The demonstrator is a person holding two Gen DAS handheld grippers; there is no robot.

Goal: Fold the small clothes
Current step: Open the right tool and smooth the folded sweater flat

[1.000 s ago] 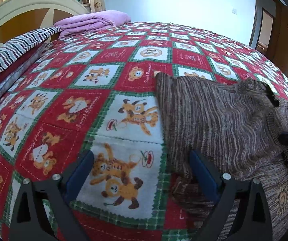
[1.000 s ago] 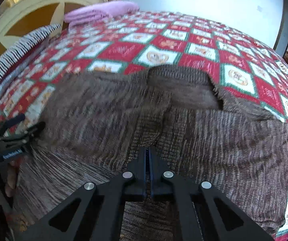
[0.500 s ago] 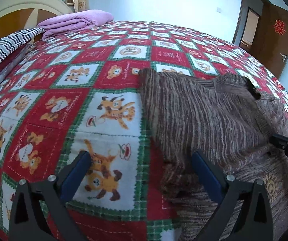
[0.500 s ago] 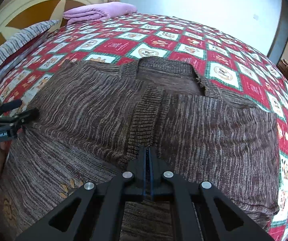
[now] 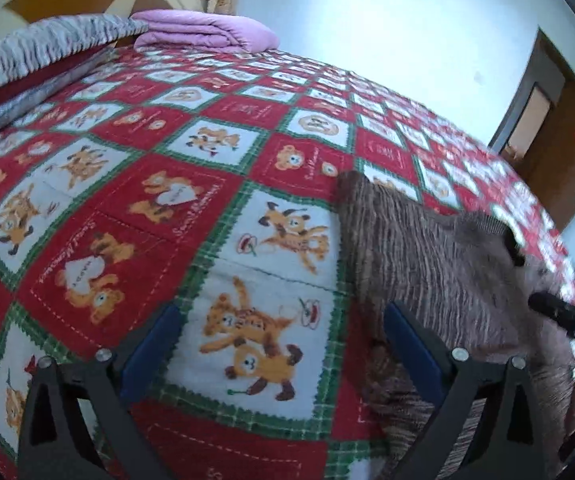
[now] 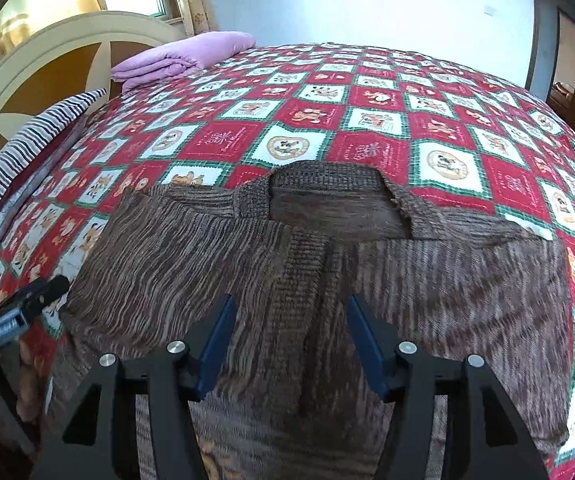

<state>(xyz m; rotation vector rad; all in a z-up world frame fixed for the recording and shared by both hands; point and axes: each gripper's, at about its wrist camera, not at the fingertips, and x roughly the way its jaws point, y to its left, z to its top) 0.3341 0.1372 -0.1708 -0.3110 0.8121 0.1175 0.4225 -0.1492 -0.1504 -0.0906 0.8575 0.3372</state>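
The left tongs (image 5: pixel 279 344) gape wide over the bedspread (image 5: pixel 127 184), gripping nothing; the brown cardigan (image 6: pixel 367 272) lies just right of them. The right tongs (image 6: pixel 287 336) are opening above its front band, nothing pinched.

My right gripper (image 6: pixel 287 336) is opening above the brown striped knit cardigan (image 6: pixel 427 300), whose hem runs off the bottom of the picture behind my tongs. In my left wrist view the cardigan's far side (image 5: pixel 467 264) is smeared with motion blur, and its lower part is cut off at the corner. The small lettering on the red, white and green teddy-bear patchwork quilt (image 5: pixel 191 208) is too blurred to read.
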